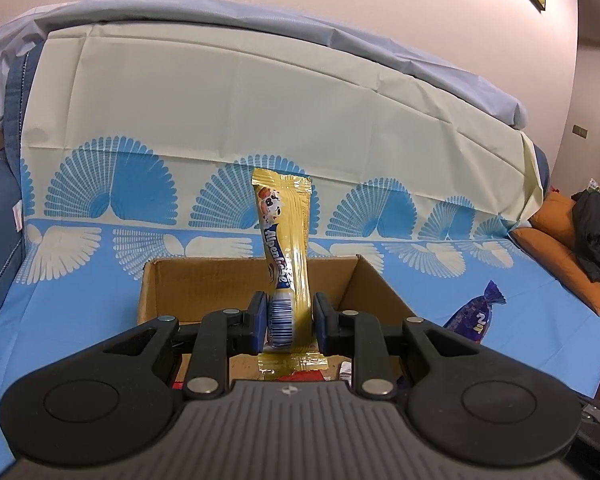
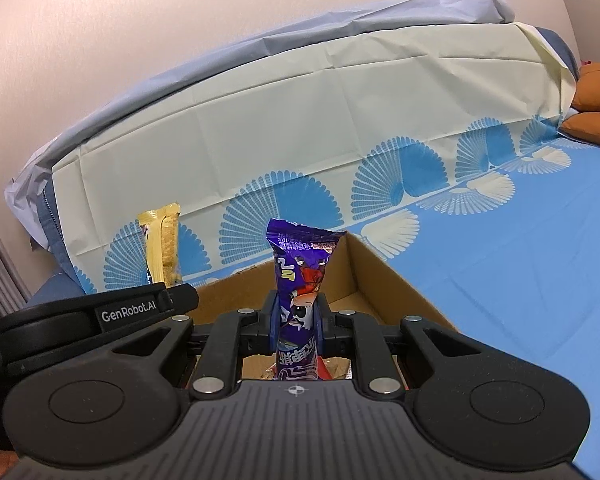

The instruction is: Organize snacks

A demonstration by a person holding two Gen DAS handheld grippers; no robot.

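A yellow Alpenliebe candy stick (image 1: 286, 256) stands upright, clamped in the left tool (image 1: 290, 320); a purple snack packet (image 2: 300, 292) sits pinched in the right tool (image 2: 298, 322). Both hang over an open cardboard box (image 1: 188, 284) on a blue fan-patterned sheet (image 1: 80, 312).

A blue fan-patterned cloth (image 1: 80, 312) covers the surface; a cardboard box (image 1: 364, 280) sits on it, frame centre

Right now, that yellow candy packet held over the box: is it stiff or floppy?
Probably fairly stiff: the yellow packet stands upright above the left gripper, leaning only slightly. Likely light, since a pinch near its lower end holds it. Its glossy wrapper may be slippery.
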